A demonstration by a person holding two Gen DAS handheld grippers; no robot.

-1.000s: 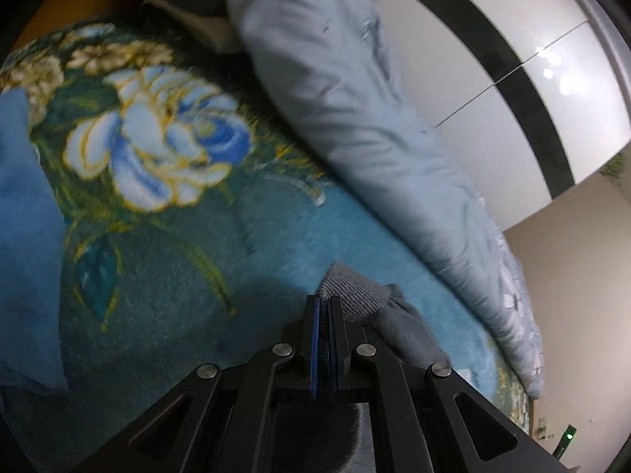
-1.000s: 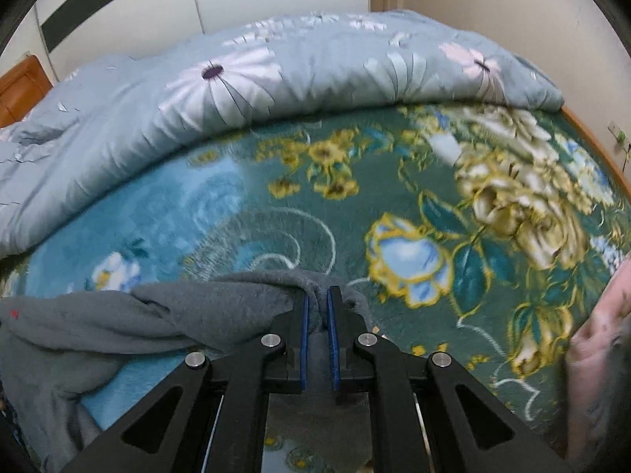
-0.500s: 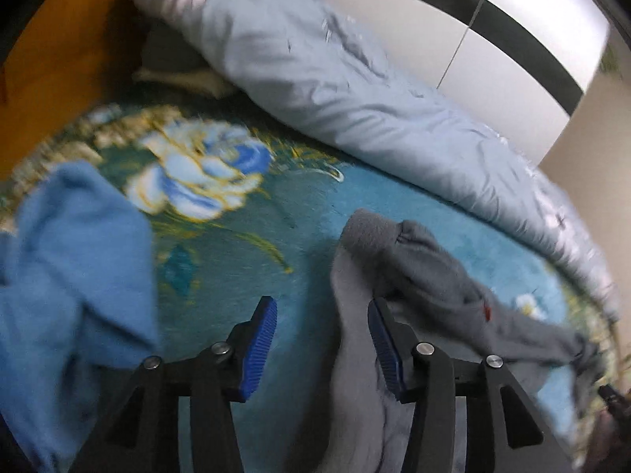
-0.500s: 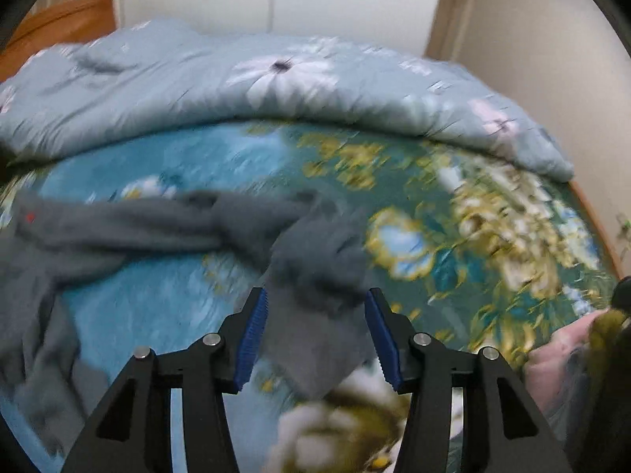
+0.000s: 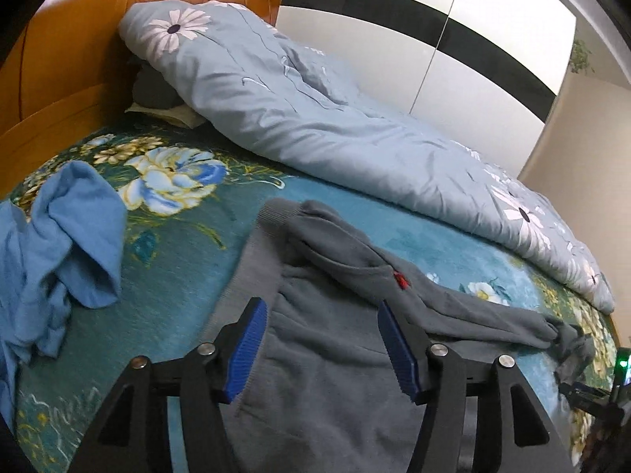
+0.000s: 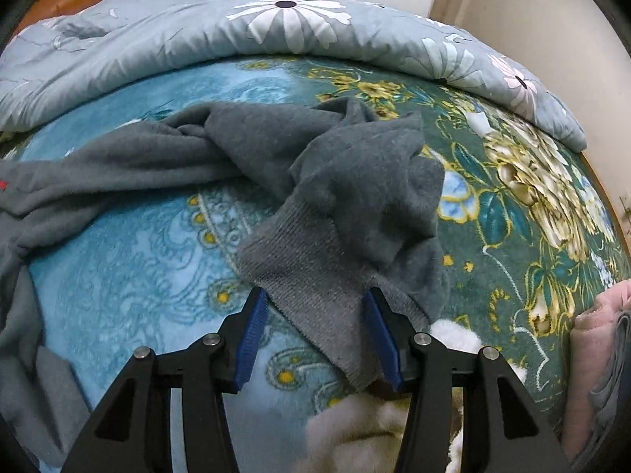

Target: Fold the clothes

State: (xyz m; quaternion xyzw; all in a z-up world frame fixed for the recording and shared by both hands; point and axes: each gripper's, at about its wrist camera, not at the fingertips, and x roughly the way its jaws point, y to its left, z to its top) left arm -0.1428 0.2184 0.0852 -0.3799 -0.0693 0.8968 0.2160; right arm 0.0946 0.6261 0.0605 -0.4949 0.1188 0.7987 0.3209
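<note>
Currently the left gripper stands spread, its jaws having just been opening; the grey garment lies under the gap, but neither blue pad presses on it. Beyond the tips, the ribbed hem of that garment runs away from the gripper, and 1 sleeve with a small red mark stretches off to the right across the blanket. Left of the garment, apart from it, a blue cloth lies crumpled on the same blanket. Past the garment, a pale quilt with daisy print runs along the blanket's far edge, ending at the wooden headboard.

The right gripper is also spread, though its jaws have just been closing slightly. A ribbed cuff of the garment lies between the 2 pads; the right pad looks to touch the fabric, the left pad stands clear, so nothing is pinched. From the cuff the sleeve bunches and leads left over the blanket. The quilt lies beyond it. Right of the cuff, at the blanket's edge, sits pink fabric. White fluffy material shows just below the cuff.
</note>
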